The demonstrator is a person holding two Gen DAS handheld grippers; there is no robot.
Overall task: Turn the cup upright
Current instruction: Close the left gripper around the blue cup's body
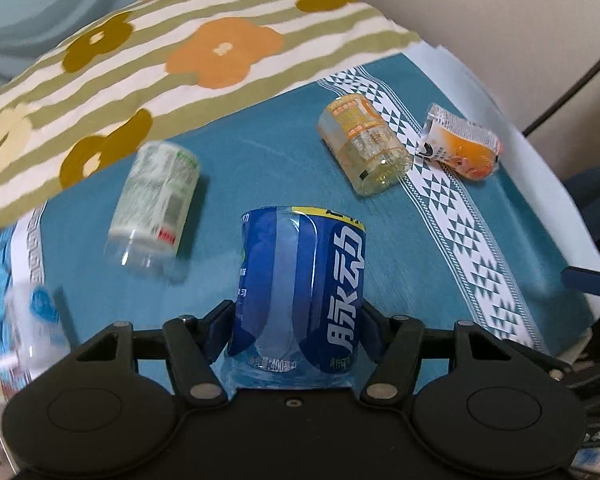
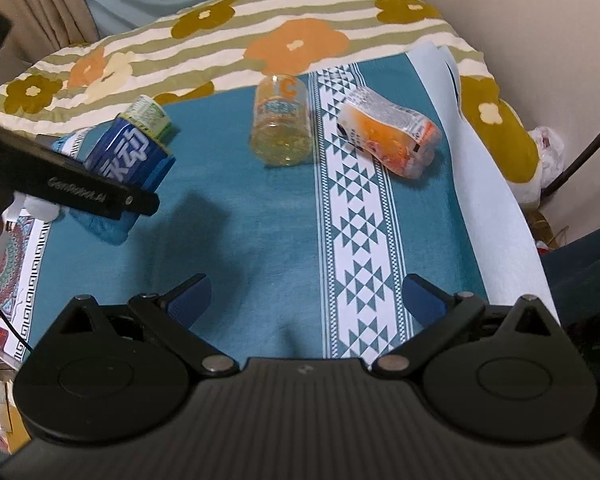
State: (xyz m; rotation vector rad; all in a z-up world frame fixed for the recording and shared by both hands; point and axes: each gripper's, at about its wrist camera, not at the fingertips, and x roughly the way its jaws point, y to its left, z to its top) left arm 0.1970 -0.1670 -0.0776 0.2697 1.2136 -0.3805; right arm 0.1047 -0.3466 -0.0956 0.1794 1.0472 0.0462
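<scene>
In the left wrist view, the left gripper is clamped on one blue cup, its two blue pads pressed against the cup's sides low down. Three more cups lie on their sides on the teal cloth: a green-labelled cup to the left, blurred, a yellow cup further back, and an orange cup just beside it on the right, at the edge of the white patterned band. A floral quilt covers the far side. In the right wrist view, the right gripper hangs over the cloth with its fingers spread wide and nothing between them. Four cups show here too: the blue cup at the left, tilted in the left gripper, the green-labelled cup touching it behind, the yellow cup in the middle and the orange cup lying across the band.
</scene>
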